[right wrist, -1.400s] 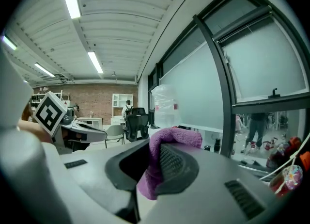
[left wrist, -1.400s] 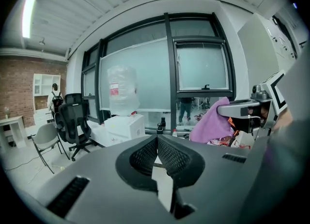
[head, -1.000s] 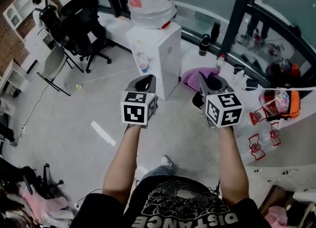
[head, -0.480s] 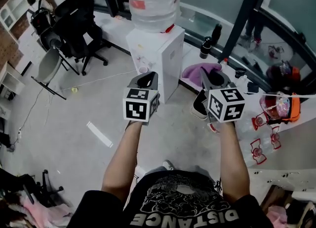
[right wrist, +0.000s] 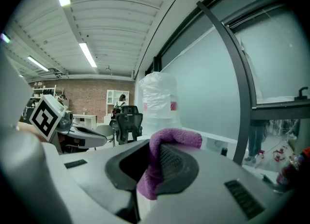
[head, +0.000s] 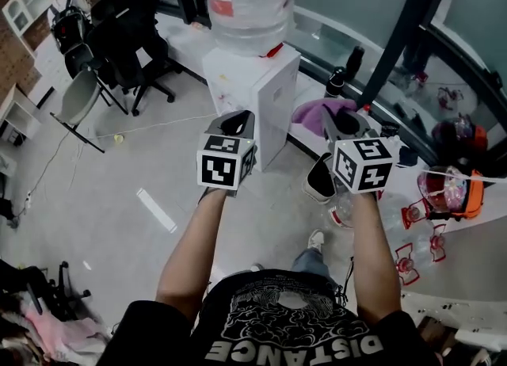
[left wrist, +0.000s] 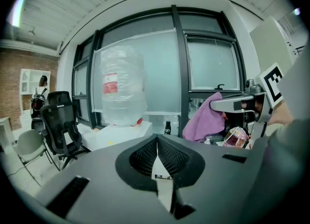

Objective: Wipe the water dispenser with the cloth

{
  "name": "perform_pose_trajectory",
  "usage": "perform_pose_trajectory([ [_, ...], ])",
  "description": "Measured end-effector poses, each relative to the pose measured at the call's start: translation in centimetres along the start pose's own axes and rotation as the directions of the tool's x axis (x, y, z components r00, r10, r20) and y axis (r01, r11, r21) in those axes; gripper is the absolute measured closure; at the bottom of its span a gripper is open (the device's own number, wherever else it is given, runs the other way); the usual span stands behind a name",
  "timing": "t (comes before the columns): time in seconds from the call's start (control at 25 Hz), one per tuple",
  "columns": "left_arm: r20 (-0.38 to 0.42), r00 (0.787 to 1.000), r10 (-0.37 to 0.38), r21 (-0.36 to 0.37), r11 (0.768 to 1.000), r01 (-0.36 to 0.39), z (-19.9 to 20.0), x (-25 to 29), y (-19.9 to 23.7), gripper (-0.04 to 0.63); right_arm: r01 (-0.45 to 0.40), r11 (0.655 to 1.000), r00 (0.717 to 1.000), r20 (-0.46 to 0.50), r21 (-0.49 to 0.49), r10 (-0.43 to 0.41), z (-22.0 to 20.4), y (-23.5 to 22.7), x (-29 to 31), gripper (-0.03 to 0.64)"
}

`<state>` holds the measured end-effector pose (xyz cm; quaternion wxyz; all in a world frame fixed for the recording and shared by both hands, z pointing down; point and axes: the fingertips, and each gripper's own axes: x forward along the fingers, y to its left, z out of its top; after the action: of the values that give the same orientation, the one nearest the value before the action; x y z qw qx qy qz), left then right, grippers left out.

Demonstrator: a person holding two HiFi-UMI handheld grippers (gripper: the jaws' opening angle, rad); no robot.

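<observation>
Now the white water dispenser is sitting lower in the head view than a second ago, with its front corner just beyond the left gripper, and the big clear bottle on top is filling more of the upper edge. The person's shoe is showing further to the right on the pale floor than before, and the black office chair is lying higher toward the left corner. Both grippers are keeping nearly the same places in the picture, side by side at the ends of the outstretched forearms, marker cubes facing up.

The left gripper is pointing at the dispenser's near side. In the left gripper view its two ribbed pads are pressing together at the tips, and nothing is lying between them; only the dispenser's white top and the bottle are showing beyond.

The right gripper is pinching the purple cloth. In the right gripper view the jaws are closing on a fold of it, and the fabric is rising out of the gap and draping over the top of the right-hand jaw. In the head view the loose part of the cloth is hanging ahead of this gripper, to the right of the dispenser and in front of the window sill, where a dark bottle is standing. The cloth is not touching the dispenser: the left gripper view is showing a clear gap between the two.
</observation>
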<state>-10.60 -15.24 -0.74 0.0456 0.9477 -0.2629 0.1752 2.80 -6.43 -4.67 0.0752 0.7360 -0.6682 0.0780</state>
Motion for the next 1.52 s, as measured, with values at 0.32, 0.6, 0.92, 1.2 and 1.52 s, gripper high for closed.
perform_pose_trajectory([
  [0.32, -0.009, 0.992, 0.123, -0.031, 0.992, -0.123, 1.8, 5.6, -0.7, 0.568, -0.116, 0.993, 0.993, 0.008, -0.003, 0.116, 0.6, -6.3, 5.2, 0.584],
  [0.6, -0.025, 0.966, 0.256, -0.085, 0.963, -0.257, 3.1, 9.4, -0.9, 0.568, -0.254, 0.967, 0.967, -0.008, -0.017, 0.254, 1.1, -10.7, 10.0, 0.584],
  [0.92, -0.075, 0.938, 0.34, -0.087, 0.934, -0.346, 3.2, 11.9, -0.7, 0.568, -0.334, 0.942, 0.942, -0.033, -0.026, 0.333, 0.6, -13.5, 14.8, 0.584],
  [1.2, -0.089, 0.926, 0.367, -0.091, 0.923, -0.374, 2.9, 14.3, 0.9, 0.568, -0.348, 0.937, 0.936, -0.06, -0.006, 0.347, -1.3, -14.1, 19.2, 0.584],
  [1.52, -0.078, 0.947, 0.311, -0.087, 0.944, -0.318, 2.3, 19.9, 4.0, 0.568, -0.308, 0.951, 0.947, -0.101, -0.017, 0.305, -3.5, -14.5, 25.9, 0.584],
])
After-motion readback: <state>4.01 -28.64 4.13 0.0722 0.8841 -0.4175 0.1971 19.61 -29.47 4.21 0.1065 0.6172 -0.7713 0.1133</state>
